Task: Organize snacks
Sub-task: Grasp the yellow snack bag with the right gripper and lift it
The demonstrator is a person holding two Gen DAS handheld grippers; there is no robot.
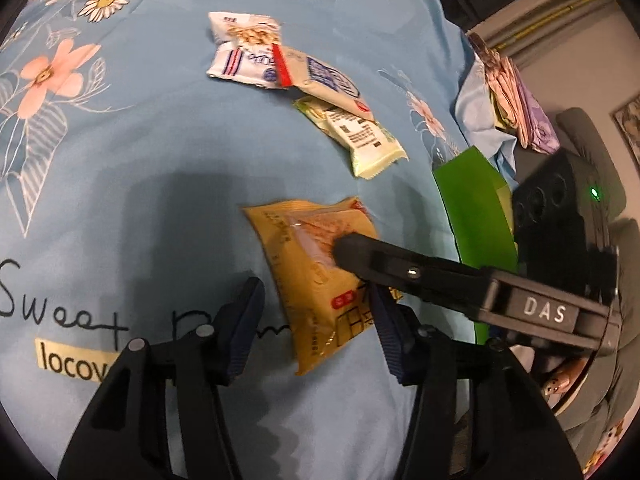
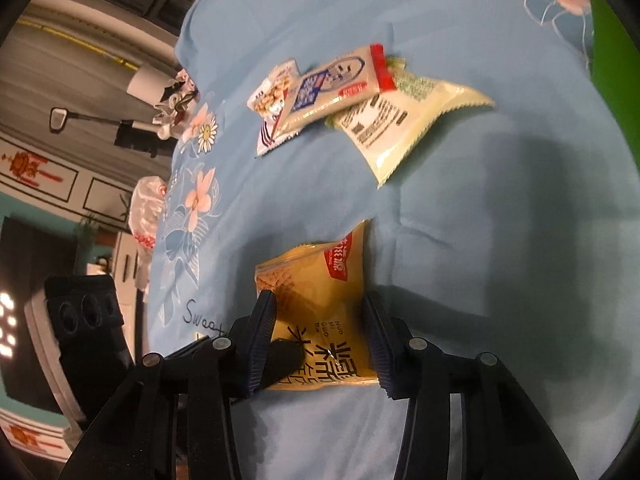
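Jaws of both grippers straddle the yellow snack packet [image 2: 320,304] lying flat on the blue floral cloth [image 1: 140,200]. On the right gripper [image 2: 320,340] they look pressed to its sides; on the left gripper [image 1: 316,332] they stand apart, not gripping. Crowding is the risk: the right finger [image 1: 360,256] crosses the packet, so the grippers may collide or shove it away from the green box [image 1: 472,208].

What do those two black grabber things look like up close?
Each tool has two black plastic arms that widen toward the camera, joined with round silver pins. The fingers carry dark blue ribbed pads. The right tool has a boxy black body behind it with round holes, a small green light and a white "DAS" label. No cables or sleeves show.
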